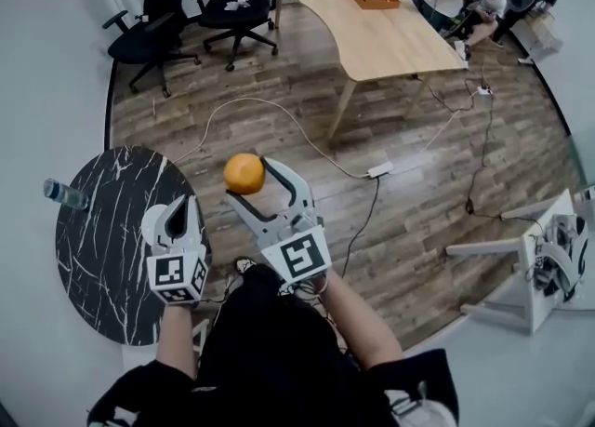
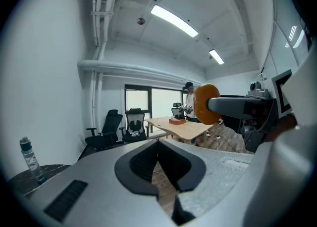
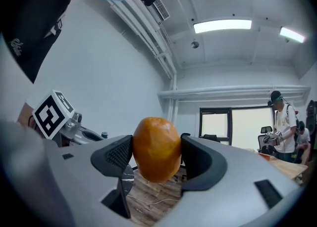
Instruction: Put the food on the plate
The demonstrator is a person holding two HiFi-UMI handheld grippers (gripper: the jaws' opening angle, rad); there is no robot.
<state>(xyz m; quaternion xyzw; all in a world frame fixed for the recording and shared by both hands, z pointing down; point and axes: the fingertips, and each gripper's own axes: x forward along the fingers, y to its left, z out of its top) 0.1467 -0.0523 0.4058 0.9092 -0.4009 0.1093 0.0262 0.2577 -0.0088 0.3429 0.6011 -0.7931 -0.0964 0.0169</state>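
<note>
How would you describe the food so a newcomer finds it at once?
Start at the round black table, then look right of it, over the wood floor. The right gripper holds the orange between its jaws. It is the only round, bright thing there; the left gripper beside it is shut and empty.

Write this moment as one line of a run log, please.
left gripper: shut, empty | right gripper: shut on orange | orange: in air over wooden floor
</note>
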